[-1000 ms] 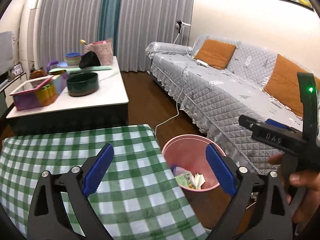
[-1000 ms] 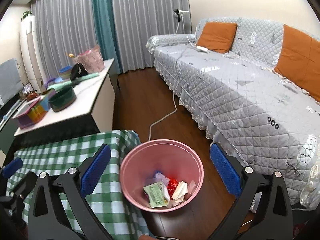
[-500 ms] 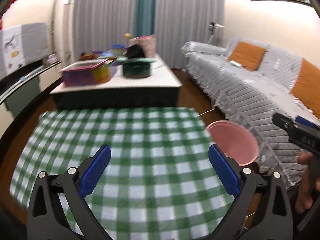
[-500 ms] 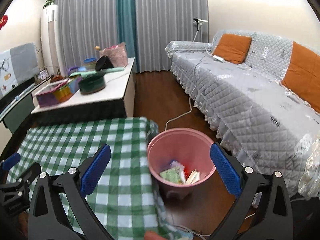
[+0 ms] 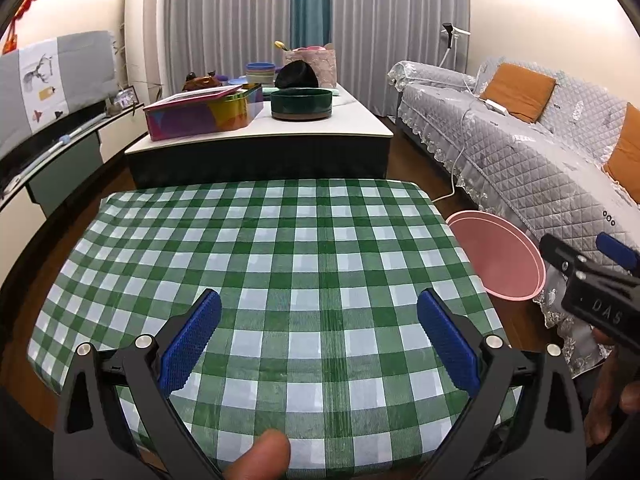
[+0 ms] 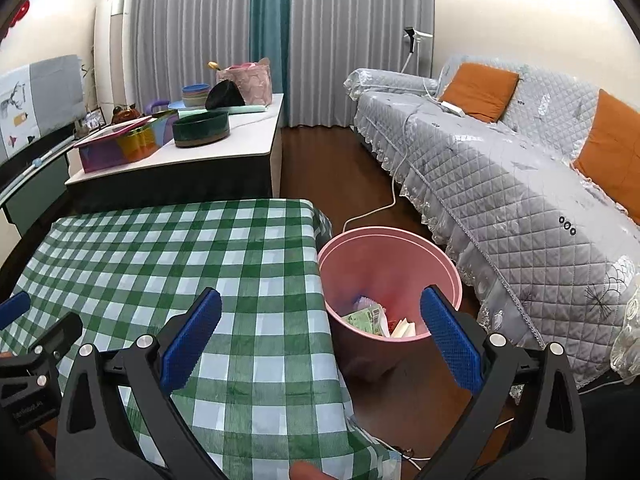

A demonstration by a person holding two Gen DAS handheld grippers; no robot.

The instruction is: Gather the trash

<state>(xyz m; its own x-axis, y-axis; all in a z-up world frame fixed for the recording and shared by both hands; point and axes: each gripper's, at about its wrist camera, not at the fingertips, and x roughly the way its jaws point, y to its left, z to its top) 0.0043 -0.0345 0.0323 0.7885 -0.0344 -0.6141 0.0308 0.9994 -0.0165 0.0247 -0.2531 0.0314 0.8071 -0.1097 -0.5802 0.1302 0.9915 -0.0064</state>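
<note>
A pink waste bin (image 6: 390, 280) stands on the floor by the right edge of the green-checked table (image 6: 180, 264). Inside it lie a green wrapper (image 6: 362, 318), white paper and red scraps. My right gripper (image 6: 320, 320) is open with nothing between its blue pads, held over the table's right edge and the bin. In the left wrist view the bin (image 5: 500, 258) shows only its rim and inner wall. My left gripper (image 5: 318, 328) is open over the bare checked cloth (image 5: 280, 264), holding nothing. The right gripper's body (image 5: 592, 284) shows at the right edge of that view.
A low white table (image 5: 260, 128) beyond holds a colourful tin (image 5: 202, 114), a dark green bowl (image 5: 302, 103) and a pink bag (image 5: 310, 65). A grey quilted sofa (image 6: 500, 168) with orange cushions runs along the right. A white cable (image 6: 372, 210) lies on the wooden floor.
Both grippers have pulled back and swung left from above the bin. The left view now faces the table top; the right view shows the bin farther off. Both stayed open.
</note>
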